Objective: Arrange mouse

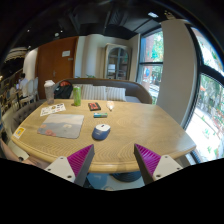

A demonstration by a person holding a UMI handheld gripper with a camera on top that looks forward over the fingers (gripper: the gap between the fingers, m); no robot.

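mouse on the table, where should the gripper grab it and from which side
Probably grip the mouse across its two long sides, coming down from above on the near edge of the table. It lies flat, low and rounded, apart from the mouse pad, with clear wood on both flanks. The gripper is open, short of it.

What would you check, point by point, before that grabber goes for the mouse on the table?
1. Mouse in view: ok, it lies on the wooden table, beyond the fingers.
2. Gripper free: ok, fingers open, nothing between them.
3. Path to the mouse: ok, bare tabletop ahead of the fingers.
4. Mouse pad visible: ok, grey, beside the mouse, apart from it.
5. Nearby clutter: ok, the small dark object sits behind the mouse, not touching.
6. Mouse's facing: cannot tell.
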